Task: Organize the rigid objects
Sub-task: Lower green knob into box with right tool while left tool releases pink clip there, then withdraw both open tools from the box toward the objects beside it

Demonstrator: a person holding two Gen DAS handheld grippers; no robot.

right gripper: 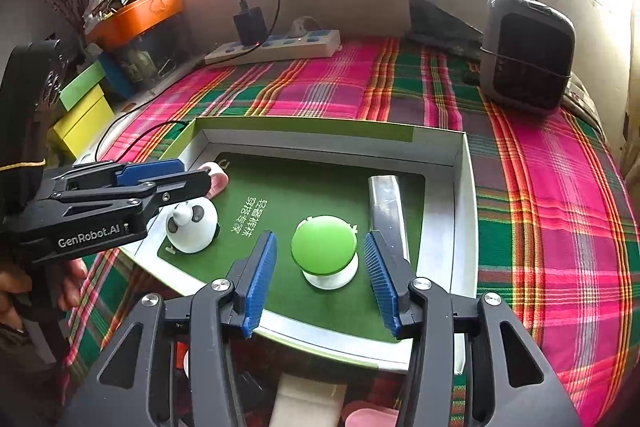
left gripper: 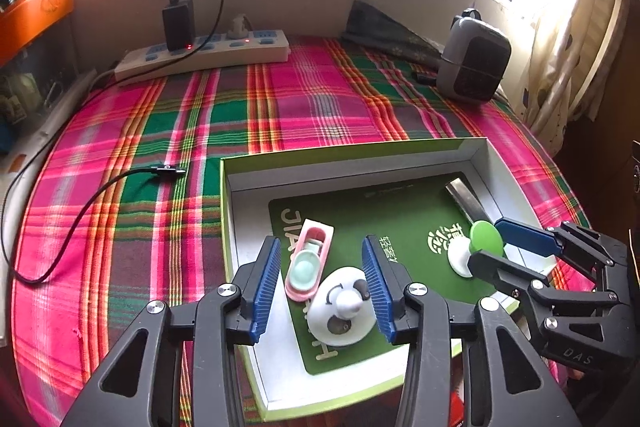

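green and white plastic, the mushroom-shaped knob point(right gripper: 324, 251) sits low centre of the right wrist view, on the dark green printed card point(right gripper: 312, 195) that lines the shallow white box point(right gripper: 460, 195). the right gripper point(right gripper: 320, 279) is spread wide with one blue ribbed pad on each side of the knob, touching neither side as far as i can tell. it looks light, hard and smooth; the domed cap would likely slip upward out of a squeeze, so the better hold seems to be low, across the widest part of the cap or at the white base.

the left gripper point(left gripper: 322, 287) is also spread, its pads flanking the white panda-faced dome point(left gripper: 344, 311) at lower centre of the left wrist view; the right pad looks very near or touching the dome, i cannot tell which. the dome seems equally light and rigid, with a small nose knob on top and a rounded body that offers little flat surface, so a centred grip across its widest part looks safest.

the box holds four loose things on the card: the panda dome, a pink oval case with a mint-green insert point(left gripper: 308, 263) just beside it, the green knob, and a flat shiny metal piece point(right gripper: 386, 211) near the box's right wall. the box rests on a pink-and-green plaid cloth point(left gripper: 280, 99).
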